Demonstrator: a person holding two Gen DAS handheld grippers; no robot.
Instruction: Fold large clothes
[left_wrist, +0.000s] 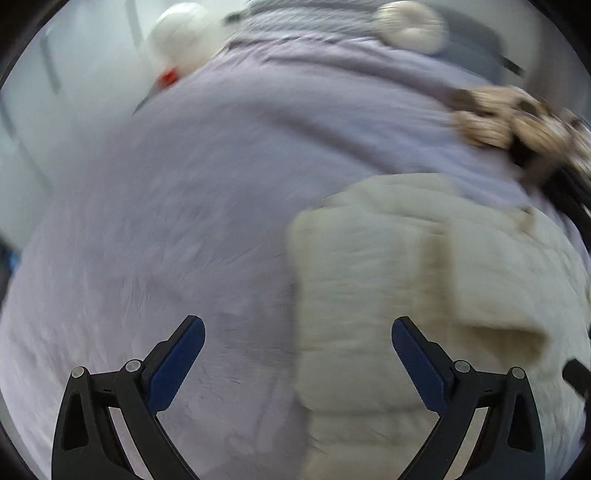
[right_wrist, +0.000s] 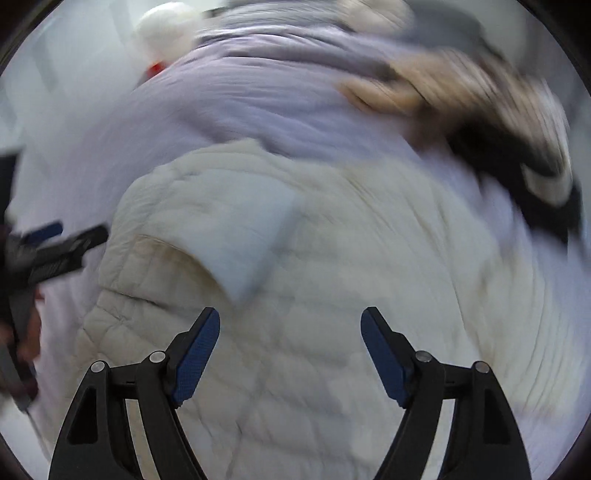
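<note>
your right gripper hung wide open and empty just above the cream quilted jacket; your left gripper, equally spread, straddled its edge. puffy, light, probably slippery: pinch a hem or seam.

The jacket lies on the bedspread (patterned garment behind it).

No text, label, brand or number can be read; both views are blurred.
</note>
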